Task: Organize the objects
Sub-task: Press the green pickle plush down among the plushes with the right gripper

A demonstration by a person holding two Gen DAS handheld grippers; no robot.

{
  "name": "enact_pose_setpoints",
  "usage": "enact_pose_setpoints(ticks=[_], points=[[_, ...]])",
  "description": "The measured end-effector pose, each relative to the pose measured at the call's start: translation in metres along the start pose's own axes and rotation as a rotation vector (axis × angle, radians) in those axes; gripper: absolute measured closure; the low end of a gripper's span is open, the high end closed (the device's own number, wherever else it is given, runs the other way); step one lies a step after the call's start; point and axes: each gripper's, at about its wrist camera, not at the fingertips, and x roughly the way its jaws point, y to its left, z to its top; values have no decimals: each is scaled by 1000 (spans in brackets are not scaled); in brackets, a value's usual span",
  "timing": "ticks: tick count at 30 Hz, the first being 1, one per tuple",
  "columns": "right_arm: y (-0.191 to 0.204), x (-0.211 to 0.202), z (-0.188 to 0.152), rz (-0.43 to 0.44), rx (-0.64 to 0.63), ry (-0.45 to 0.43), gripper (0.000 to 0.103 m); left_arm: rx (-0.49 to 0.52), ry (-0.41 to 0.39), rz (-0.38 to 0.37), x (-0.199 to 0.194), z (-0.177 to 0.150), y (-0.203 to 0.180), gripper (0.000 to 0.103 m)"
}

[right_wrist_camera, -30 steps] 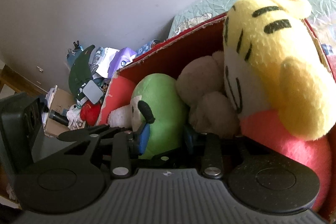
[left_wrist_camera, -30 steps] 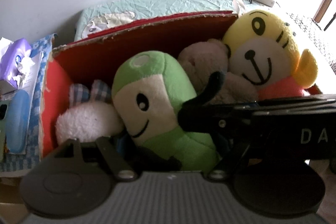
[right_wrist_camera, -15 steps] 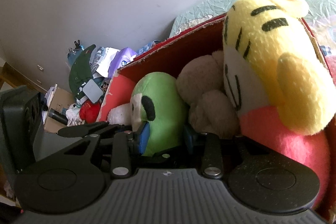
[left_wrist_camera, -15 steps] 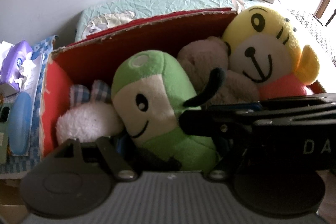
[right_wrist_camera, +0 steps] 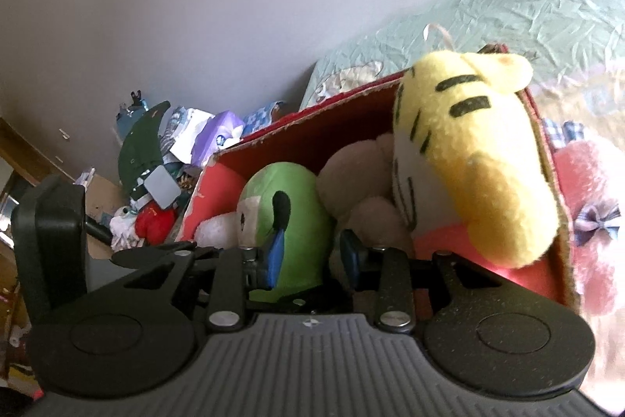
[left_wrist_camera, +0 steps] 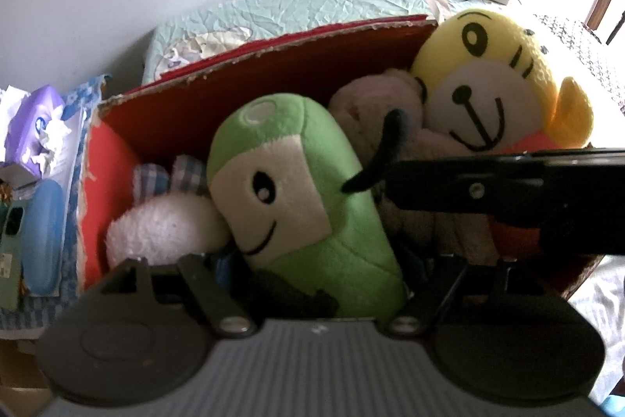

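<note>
My right gripper (right_wrist_camera: 312,256) clasps the green plush toy (right_wrist_camera: 289,221) at frame centre, inside the red cardboard box (left_wrist_camera: 273,81). Left gripper (left_wrist_camera: 312,284) probably grasps it too; I should press it gently deeper.

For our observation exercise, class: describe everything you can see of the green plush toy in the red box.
The green plush toy is a soft, rounded, capsule-like figure with a white square face, black eye, curved smile and a pale circle on top. A thin black arm sticks out on one side. It leans tilted inside the red cardboard box, pressed between a white fluffy toy and a beige plush. In the right wrist view, the right tongs, blue-padded, straddle its lower body.
</note>
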Motion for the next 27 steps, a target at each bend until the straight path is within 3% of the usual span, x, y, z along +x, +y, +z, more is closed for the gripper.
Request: enact_pose_setpoints(ticks=[7,27], points=[[-2,-4,-7,-60,-19,-20,72,7,-6,6,0,-1,-1,21],[-2,-7,-16,-114,-16,-18,73,29,-2,35,0,-2,-7,21]])
